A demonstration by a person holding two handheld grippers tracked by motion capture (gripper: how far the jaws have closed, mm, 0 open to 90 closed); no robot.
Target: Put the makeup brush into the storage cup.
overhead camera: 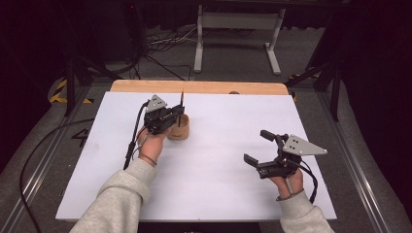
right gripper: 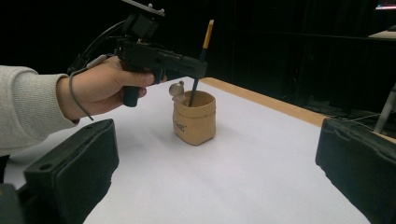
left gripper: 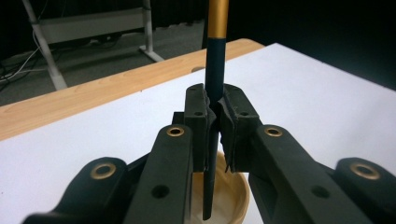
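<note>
A small tan fabric cup (overhead camera: 179,128) (right gripper: 194,117) stands on the white table left of centre. My left gripper (overhead camera: 180,113) (left gripper: 215,109) hovers right over the cup, shut on a dark blue pencil with a gold end (left gripper: 215,60) (right gripper: 201,56). The pencil stands nearly upright with its lower tip down inside the cup (left gripper: 229,191). A small pale round item (right gripper: 177,89) rests at the cup's rim. My right gripper (overhead camera: 258,147) stays open over the table's right side, level with the cup and well apart from it, nothing between its wide jaws.
The white sheet (overhead camera: 218,160) covers the table, with a wooden strip (overhead camera: 199,87) along the far edge. A white metal stand (overhead camera: 238,29) and cables (overhead camera: 165,41) lie on the floor beyond. Dark rails run along both sides.
</note>
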